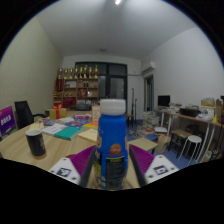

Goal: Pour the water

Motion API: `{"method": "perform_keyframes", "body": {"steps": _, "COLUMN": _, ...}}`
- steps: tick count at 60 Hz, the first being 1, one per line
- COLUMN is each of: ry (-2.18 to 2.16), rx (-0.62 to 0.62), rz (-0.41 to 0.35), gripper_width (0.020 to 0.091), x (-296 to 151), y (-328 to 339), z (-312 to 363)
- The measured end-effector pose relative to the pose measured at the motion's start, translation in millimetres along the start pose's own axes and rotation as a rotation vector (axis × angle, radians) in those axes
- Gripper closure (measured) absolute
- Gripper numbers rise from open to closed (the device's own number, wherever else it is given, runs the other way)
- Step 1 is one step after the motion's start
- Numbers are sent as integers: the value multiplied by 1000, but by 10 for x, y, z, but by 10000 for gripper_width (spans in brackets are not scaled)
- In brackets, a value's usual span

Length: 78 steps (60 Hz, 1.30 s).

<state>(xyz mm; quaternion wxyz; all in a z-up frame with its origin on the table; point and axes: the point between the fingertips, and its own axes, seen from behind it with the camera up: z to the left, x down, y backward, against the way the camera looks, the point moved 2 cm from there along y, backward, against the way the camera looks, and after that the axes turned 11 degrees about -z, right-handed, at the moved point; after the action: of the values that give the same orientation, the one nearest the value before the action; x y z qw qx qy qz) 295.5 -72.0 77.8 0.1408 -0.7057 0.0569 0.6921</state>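
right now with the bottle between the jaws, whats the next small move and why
Probably carry the blue bottle toward the dark cup on the wooden table. The bottle stands upright between the purple pads, white cap on top, and appears gripped. The cup sits well off to one side, too far for pouring from here.

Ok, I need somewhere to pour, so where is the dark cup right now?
In the gripper view, the dark cup stands on the wooden table, left of the blue bottle between the jaws.
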Motion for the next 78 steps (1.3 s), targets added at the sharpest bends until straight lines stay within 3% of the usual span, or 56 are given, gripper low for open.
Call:
{"method": "perform_keyframes", "body": {"steps": 2, "ry": -13, "rx": 1, "rz": 9, "gripper_width": 491, "x": 59, "y": -27, "z": 31}}
{"method": "perform_keyframes", "body": {"steps": 6, "ry": -40, "rx": 39, "rz": -28, "gripper_width": 526, "x": 73, "y": -60, "z": 24}}
{"method": "perform_keyframes", "body": {"steps": 15, "ry": -71, "rx": 86, "rz": -4, "gripper_width": 542, "x": 82, "y": -27, "z": -15}}
{"method": "perform_keyframes", "body": {"steps": 16, "ry": -69, "rx": 88, "rz": 1, "gripper_width": 582, "x": 83, "y": -65, "z": -8}}
{"method": "perform_keyframes", "body": {"steps": 18, "ry": -60, "rx": 90, "rz": 18, "gripper_width": 583, "x": 83, "y": -49, "z": -6}}
{"method": "perform_keyframes", "body": {"steps": 19, "ry": -52, "rx": 87, "rz": 28, "gripper_width": 622, "x": 80, "y": -57, "z": 2}}
{"method": "perform_keyframes", "body": {"steps": 21, "ry": -35, "rx": 75, "rz": 33, "gripper_width": 608, "x": 31, "y": -55, "z": 41}}
{"method": "perform_keyframes", "body": {"steps": 22, "ry": -18, "rx": 66, "rz": 27, "gripper_width": 647, "x": -18, "y": -43, "z": 62}}
{"method": "perform_keyframes", "body": {"steps": 32, "ry": 506, "rx": -42, "rz": -105, "gripper_width": 649, "x": -841, "y": -229, "z": 361}}
{"method": "perform_keyframes", "body": {"steps": 40, "ry": 1020, "rx": -140, "rz": -163, "gripper_width": 651, "x": -1151, "y": -518, "z": 892}}
{"method": "perform_keyframes", "body": {"steps": 48, "ry": 1616, "rx": -228, "rz": -243, "gripper_width": 647, "x": -1251, "y": -627, "z": 1326}}
{"method": "perform_keyframes", "body": {"steps": 60, "ry": 2148, "rx": -307, "rz": -335, "gripper_width": 647, "x": -1196, "y": -714, "z": 1838}}
{"method": "perform_keyframes", "body": {"steps": 78, "ry": 2278, "rx": -311, "rz": -331, "gripper_width": 649, "x": -1212, "y": -734, "z": 1930}}
